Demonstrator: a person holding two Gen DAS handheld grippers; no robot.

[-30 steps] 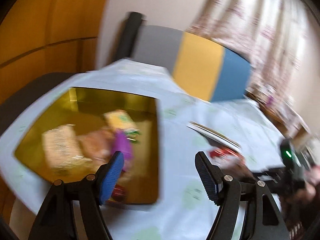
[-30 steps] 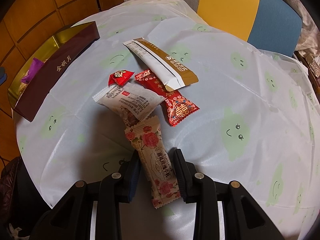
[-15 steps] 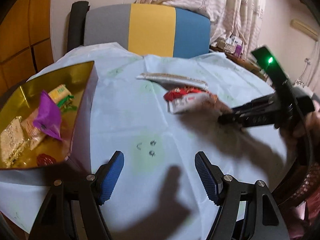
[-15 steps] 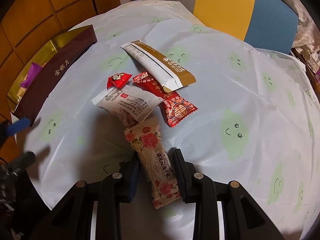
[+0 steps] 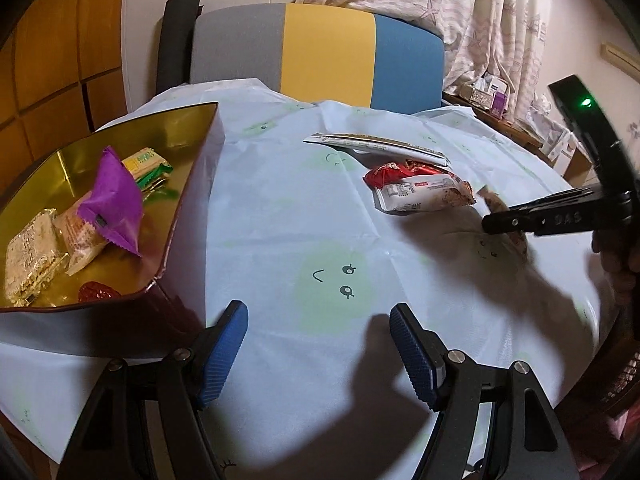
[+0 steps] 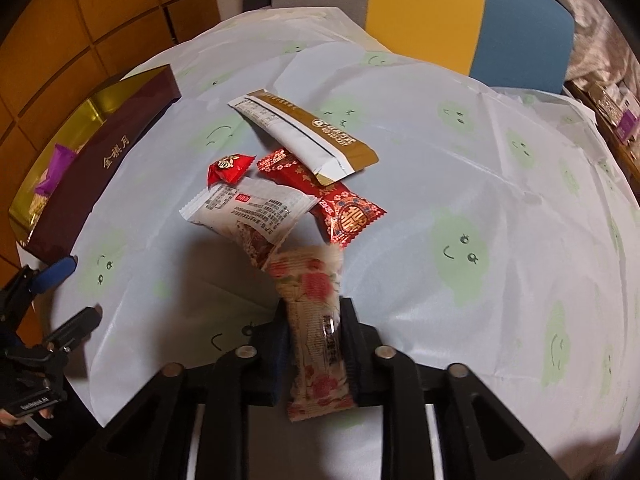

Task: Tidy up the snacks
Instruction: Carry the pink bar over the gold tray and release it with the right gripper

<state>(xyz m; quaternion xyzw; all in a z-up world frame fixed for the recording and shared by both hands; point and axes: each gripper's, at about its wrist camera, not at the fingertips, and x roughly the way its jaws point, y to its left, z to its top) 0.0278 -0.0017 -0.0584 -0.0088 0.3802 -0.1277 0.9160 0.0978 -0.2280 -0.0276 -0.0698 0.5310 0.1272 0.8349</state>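
My right gripper (image 6: 314, 320) is shut on a rose-patterned snack pack (image 6: 316, 336) and holds it just above the table. Ahead of it lie a white snack pack (image 6: 248, 210), a small red candy (image 6: 228, 168), a red patterned pack (image 6: 332, 204) and a long white-and-gold sachet (image 6: 304, 136). My left gripper (image 5: 318, 344) is open and empty over the tablecloth, right of the gold-lined box (image 5: 180, 128). The box holds a purple pack (image 5: 114, 200), a green-yellow pack (image 5: 148, 164) and other snacks. The right gripper also shows in the left wrist view (image 5: 504, 224).
The round table wears a pale blue cloth with green smiley faces (image 5: 332, 280). A grey, yellow and blue chair (image 5: 320, 52) stands behind it. The maroon box wall (image 6: 104, 160) is at the left. Curtains and a cluttered shelf (image 5: 492, 92) are at the back right.
My right gripper has shut on the rose-patterned pack and lifted it. My left gripper has swung right from over the box to the table's middle and steadied.
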